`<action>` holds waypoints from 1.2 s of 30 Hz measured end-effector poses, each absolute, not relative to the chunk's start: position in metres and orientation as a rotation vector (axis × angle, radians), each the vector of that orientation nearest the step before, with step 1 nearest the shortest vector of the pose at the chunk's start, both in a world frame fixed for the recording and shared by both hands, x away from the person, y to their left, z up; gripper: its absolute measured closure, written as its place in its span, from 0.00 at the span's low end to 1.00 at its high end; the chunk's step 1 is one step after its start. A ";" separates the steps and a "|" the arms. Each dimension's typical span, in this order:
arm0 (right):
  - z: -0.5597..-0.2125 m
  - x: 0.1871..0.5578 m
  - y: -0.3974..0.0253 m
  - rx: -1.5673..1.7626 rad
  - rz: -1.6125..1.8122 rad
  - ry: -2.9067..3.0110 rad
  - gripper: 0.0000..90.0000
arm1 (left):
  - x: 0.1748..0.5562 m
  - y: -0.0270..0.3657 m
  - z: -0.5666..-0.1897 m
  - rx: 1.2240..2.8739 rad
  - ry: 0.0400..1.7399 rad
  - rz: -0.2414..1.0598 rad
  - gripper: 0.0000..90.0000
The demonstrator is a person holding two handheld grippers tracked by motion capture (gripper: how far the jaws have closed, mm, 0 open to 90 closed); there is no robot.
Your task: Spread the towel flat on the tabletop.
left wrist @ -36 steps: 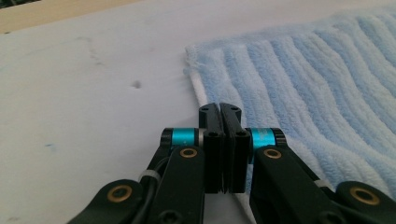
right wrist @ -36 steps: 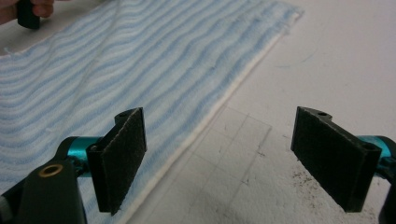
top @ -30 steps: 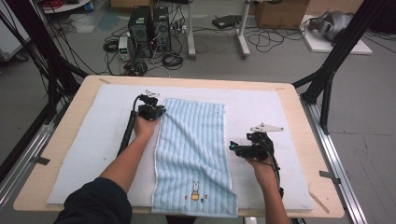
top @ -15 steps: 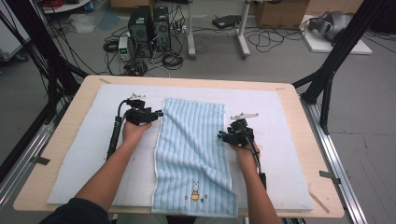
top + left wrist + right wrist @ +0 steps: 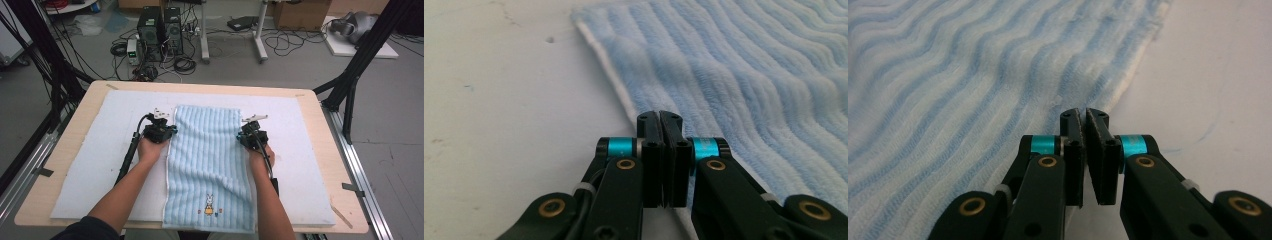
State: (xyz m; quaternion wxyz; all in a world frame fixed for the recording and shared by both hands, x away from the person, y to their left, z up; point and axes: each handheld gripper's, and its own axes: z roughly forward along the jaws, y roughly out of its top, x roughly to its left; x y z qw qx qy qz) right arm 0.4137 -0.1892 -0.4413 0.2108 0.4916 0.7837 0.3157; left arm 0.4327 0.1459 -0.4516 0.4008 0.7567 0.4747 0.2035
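Lying flat down the middle of the bench's white mat [image 5: 90,165], the blue striped towel [image 5: 207,150] has the left gripper [image 5: 165,131] at its left hem and the right gripper [image 5: 248,134] at its right hem, both with jaws pressed together, gripping nothing visible.

Right gripper [image 5: 1085,116]: the two black jaws are seen pressed together at the tips, with a thin wedge of gap opening lower down; nothing is seen between them. The tips are set at the edge of the blue striped towel [image 5: 958,95], which is spread leftward. The white mat [image 5: 1213,85] is seen at right.
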 end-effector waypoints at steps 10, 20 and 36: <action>-0.446 0.440 -0.192 1.407 0.899 2.054 0.95 | 0.457 0.140 -0.450 1.876 1.250 0.538 0.97; -0.433 0.431 -0.198 1.397 0.999 2.024 0.69 | 0.443 0.158 -0.444 1.827 1.275 0.478 0.54; -0.421 0.362 -0.210 1.297 1.029 2.180 0.59 | 0.387 0.152 -0.448 1.887 1.151 0.303 0.58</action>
